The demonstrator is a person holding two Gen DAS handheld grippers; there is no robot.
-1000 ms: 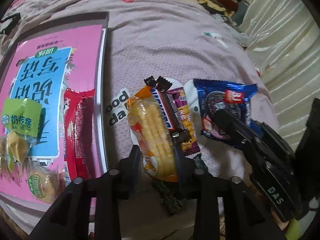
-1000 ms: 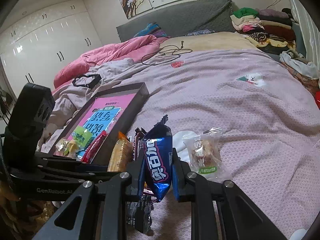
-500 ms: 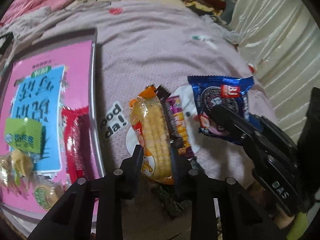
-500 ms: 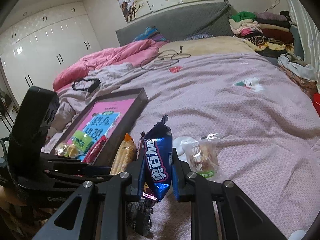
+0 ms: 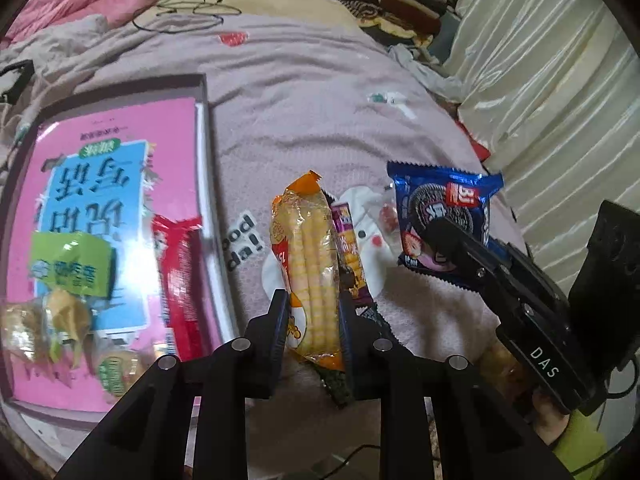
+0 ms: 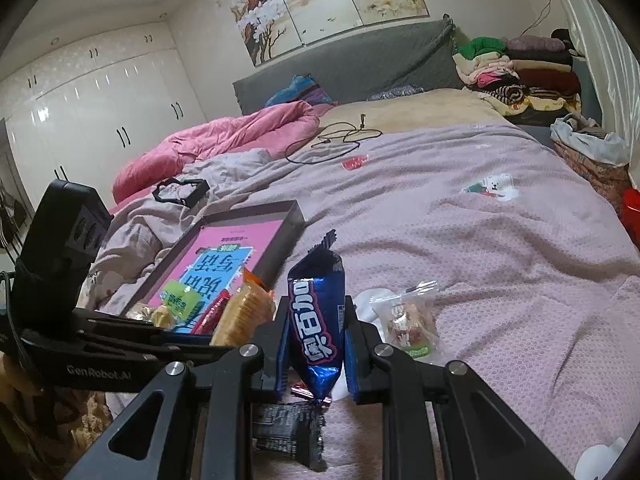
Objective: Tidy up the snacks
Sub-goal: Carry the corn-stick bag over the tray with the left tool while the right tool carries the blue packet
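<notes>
My left gripper (image 5: 312, 308) is shut on an orange packet of yellow wafer rolls (image 5: 308, 256), held upright just above the bed. A purple packet (image 5: 349, 248) and a dark packet (image 5: 340, 380) lie beside and below it. My right gripper (image 6: 316, 332) is shut on a blue cookie packet (image 6: 318, 320), also lifted; the same blue cookie packet (image 5: 440, 204) shows at the right in the left wrist view. The grey tray (image 5: 202, 120) with a pink liner lies to the left and holds a red packet (image 5: 176, 276), a green packet (image 5: 72, 272) and small wrapped sweets.
A clear bag of sweets (image 6: 412, 320) lies on the mauve bedspread (image 6: 480, 240) right of my right gripper. Farther back are a black cable (image 6: 340, 136), a pink quilt (image 6: 224, 140), a black frame-like object (image 6: 180, 192) and folded clothes (image 6: 520, 76). A curtain (image 5: 540, 80) hangs at the right.
My left jaws have closed tight on the wafer packet and raised it off the other packets. My right gripper has also risen a little with the blue packet.
</notes>
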